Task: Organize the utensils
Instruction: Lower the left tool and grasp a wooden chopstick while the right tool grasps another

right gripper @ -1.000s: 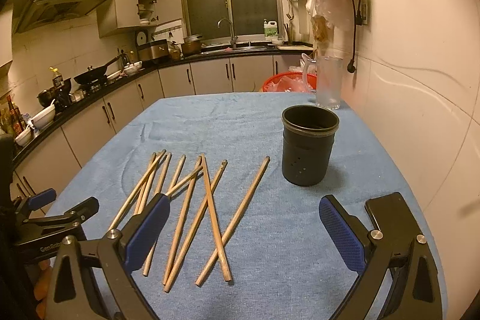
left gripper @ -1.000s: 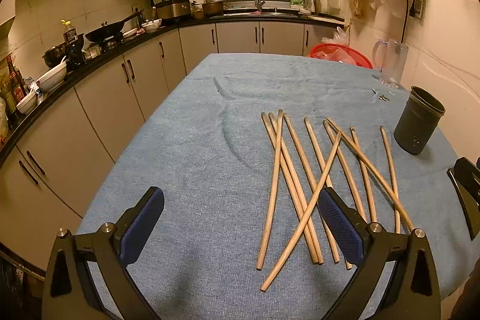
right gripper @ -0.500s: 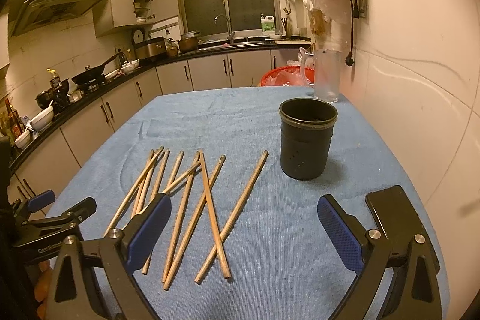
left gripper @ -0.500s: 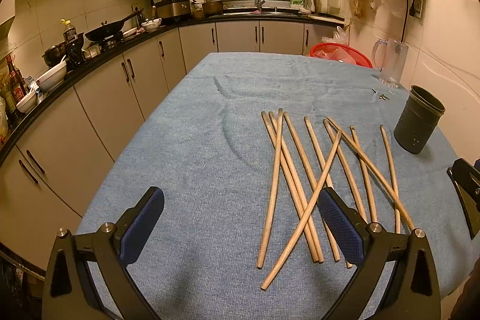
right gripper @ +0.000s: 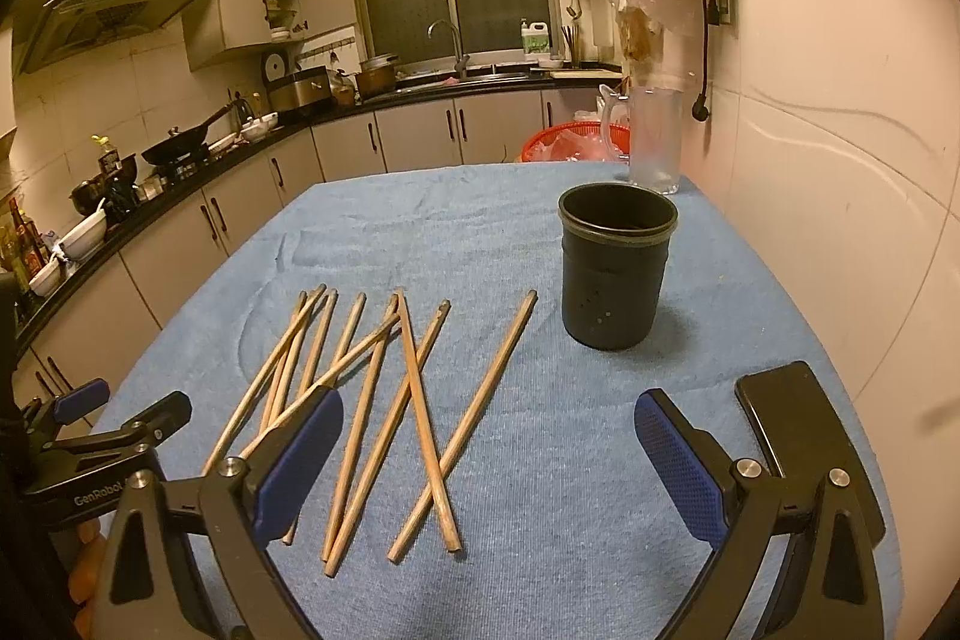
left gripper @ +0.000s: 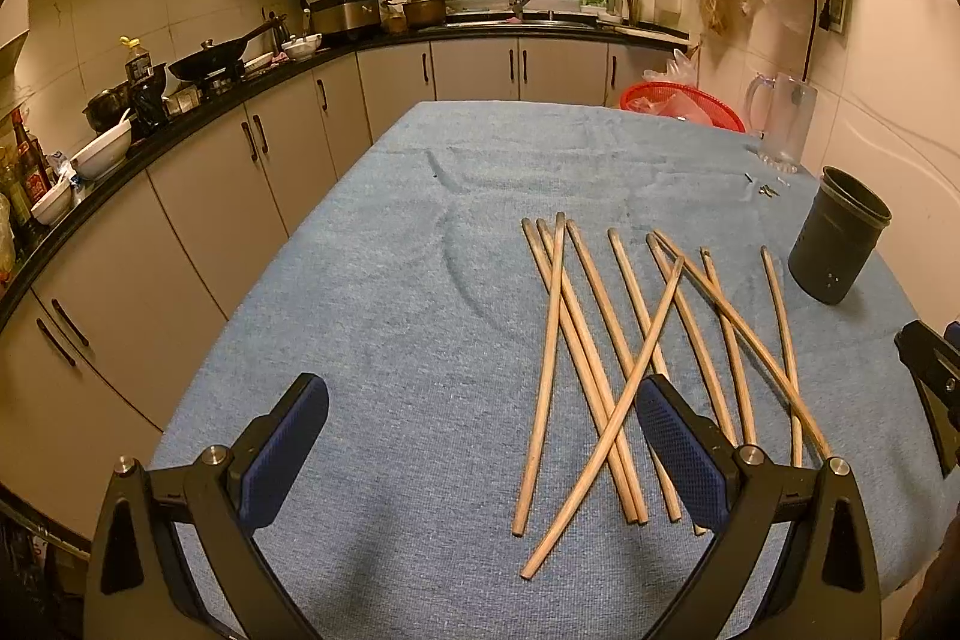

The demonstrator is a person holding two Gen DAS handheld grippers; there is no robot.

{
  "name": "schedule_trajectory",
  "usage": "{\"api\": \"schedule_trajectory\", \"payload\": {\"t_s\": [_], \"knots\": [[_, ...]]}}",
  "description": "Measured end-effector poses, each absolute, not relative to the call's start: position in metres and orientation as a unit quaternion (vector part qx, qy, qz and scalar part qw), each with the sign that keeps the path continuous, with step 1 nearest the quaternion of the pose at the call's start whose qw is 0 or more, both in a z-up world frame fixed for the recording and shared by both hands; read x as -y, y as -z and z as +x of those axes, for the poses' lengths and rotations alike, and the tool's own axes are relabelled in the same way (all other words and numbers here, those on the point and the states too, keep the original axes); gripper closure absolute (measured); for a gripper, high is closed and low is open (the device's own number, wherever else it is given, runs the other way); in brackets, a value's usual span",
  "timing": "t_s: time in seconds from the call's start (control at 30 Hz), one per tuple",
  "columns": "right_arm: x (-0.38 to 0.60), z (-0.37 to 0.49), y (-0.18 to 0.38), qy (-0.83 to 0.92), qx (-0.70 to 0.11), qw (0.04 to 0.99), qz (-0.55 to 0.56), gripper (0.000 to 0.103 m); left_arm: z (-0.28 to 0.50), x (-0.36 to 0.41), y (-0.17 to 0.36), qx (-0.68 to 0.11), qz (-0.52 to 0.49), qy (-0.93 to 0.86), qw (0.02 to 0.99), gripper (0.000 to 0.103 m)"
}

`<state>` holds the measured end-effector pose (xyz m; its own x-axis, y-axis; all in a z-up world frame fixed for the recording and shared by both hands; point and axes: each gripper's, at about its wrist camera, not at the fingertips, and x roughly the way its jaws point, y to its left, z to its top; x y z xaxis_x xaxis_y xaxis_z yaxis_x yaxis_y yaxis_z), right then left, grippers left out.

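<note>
Several wooden chopsticks lie loose and crossed on the blue cloth; they also show in the right wrist view. A black utensil cup stands upright and looks empty to their right, also in the left wrist view. My left gripper is open and empty, just short of the near ends of the chopsticks. My right gripper is open and empty, over the near ends of the rightmost chopsticks, short of the cup.
A black phone lies on the cloth at near right. A clear glass mug stands at the far right corner by the wall, a red basket behind it. Kitchen counters run along the left and back.
The right gripper has moved forward a little towards the cup and chopsticks. The left gripper has barely moved. Both stay open.
</note>
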<state>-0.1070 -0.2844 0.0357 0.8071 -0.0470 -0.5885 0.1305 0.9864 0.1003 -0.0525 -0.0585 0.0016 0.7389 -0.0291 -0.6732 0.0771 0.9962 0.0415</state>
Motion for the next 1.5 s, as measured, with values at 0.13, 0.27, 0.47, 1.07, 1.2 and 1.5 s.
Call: {"api": "schedule_trajectory", "payload": {"t_s": [0.13,0.27,0.47,1.07,1.2,1.5], "knots": [[0.286,-0.105,-0.034,0.046,-0.312,0.946,0.07,0.004,-0.05,0.059,0.0,-0.363,0.034,0.029,0.931,0.001],[0.288,-0.101,-0.032,0.043,-0.317,0.944,0.075,0.005,-0.047,0.057,0.0,-0.37,0.032,0.031,0.928,0.001],[0.306,-0.078,-0.034,0.04,-0.353,0.929,0.108,0.017,-0.02,0.031,0.001,-0.416,-0.008,0.035,0.909,0.001],[0.331,-0.046,-0.04,0.037,-0.391,0.908,0.144,0.049,0.107,0.065,0.002,-0.547,-0.045,0.171,0.818,0.065],[0.338,-0.047,-0.04,0.043,-0.39,0.907,0.151,0.049,0.134,0.089,0.012,-0.562,-0.014,0.17,0.809,0.081],[0.345,-0.034,-0.032,0.042,-0.414,0.895,0.162,0.049,0.152,0.112,0.031,-0.58,0.029,0.132,0.803,0.096]]}}
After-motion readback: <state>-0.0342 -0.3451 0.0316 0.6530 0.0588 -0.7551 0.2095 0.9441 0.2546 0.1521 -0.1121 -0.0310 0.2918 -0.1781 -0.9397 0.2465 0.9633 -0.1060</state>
